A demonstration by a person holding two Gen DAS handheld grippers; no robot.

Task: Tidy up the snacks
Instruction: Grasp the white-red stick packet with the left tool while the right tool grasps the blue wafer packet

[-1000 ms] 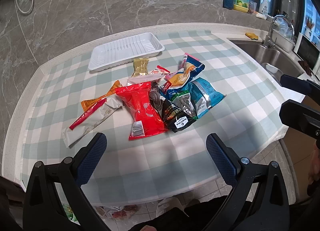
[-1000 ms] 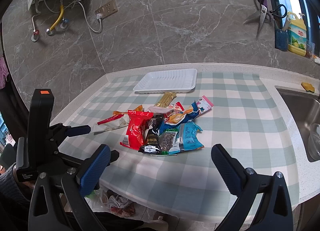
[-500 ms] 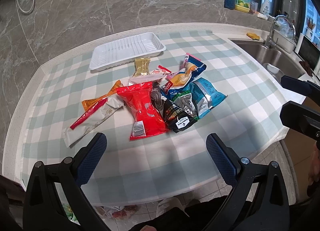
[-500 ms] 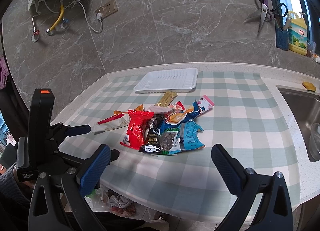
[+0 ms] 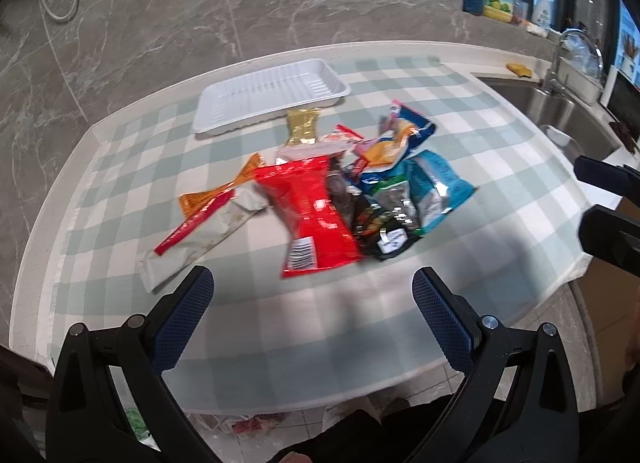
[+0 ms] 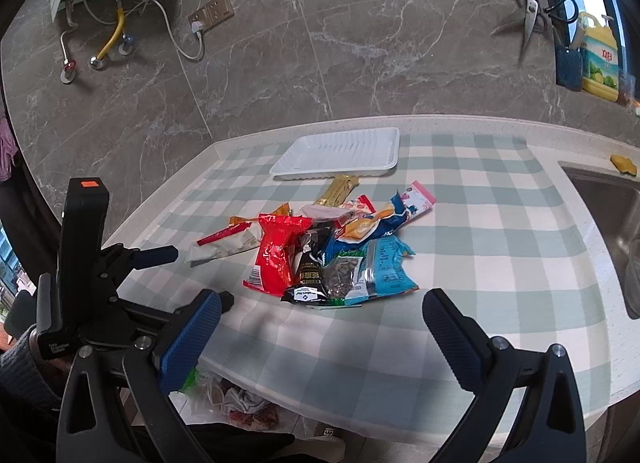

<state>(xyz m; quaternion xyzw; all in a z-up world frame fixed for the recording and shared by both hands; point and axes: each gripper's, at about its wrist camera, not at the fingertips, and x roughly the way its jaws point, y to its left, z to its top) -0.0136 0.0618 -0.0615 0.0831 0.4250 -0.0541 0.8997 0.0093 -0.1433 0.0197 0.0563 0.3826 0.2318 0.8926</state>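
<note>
From the left wrist we see the green-and-white checked tablecloth [image 5: 500, 167] running bare from the near rounded counter edge up to the heap of crinkled foil snack packets [image 5: 328, 191]. Our left gripper [image 5: 312, 291] hangs released, its 2 blue textured fingers [image 5: 182, 323] spread wide, touching nothing. The glossy red packet [image 5: 312, 219] lies nearest.

From the right wrist, open cloth lies right of the heap, toward the steel sink [image 6: 600, 207]. Our right gripper [image 6: 320, 317] is likewise spread and empty. The ribbed white plastic tray [image 6: 340, 151] sits just behind the packets.
</note>
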